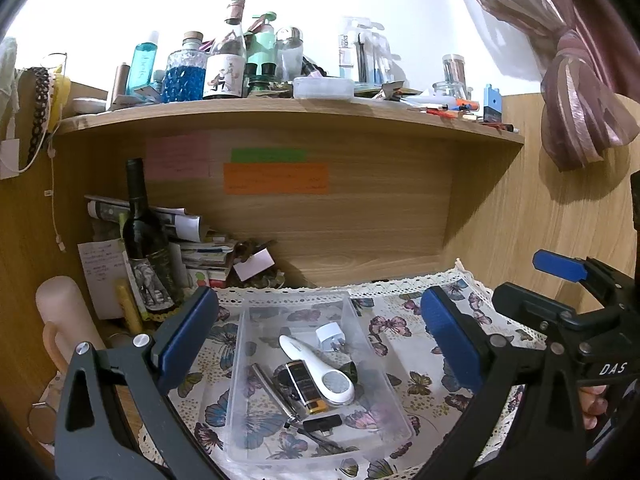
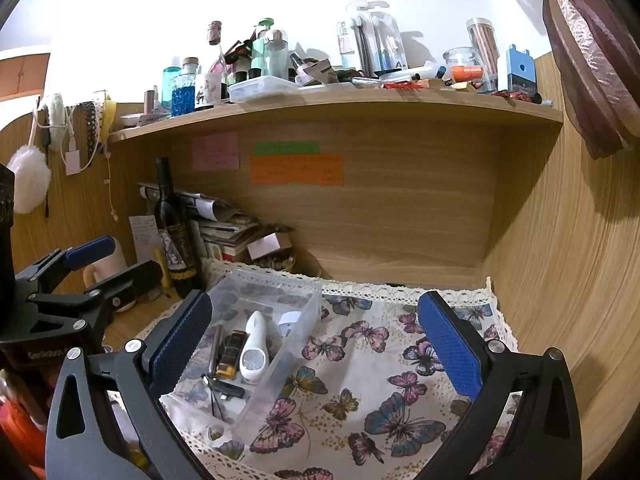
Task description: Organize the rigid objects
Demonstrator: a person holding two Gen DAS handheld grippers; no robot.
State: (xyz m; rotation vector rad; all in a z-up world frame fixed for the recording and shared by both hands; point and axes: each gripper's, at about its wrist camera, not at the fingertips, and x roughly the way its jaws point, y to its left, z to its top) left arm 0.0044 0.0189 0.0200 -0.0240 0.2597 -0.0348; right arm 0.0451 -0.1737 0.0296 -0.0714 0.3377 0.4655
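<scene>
The clear box (image 1: 316, 376) at lower centre already holds the small things, so we keep our left gripper (image 1: 320, 340) and right gripper (image 2: 316, 344) wide open and empty above it.

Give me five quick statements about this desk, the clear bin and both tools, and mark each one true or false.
1. The clear plastic bin sits on the butterfly cloth. True.
2. The left tool is clamped on the white handheld device. False: it is open and empty, and the device lies in the bin.
3. A dark wine bottle stands upright at the left of the desk. True.
4. The bin is empty. False: it holds the white device, a white plug adapter, a lighter and other small items.
5. The right tool is open. True.
</scene>
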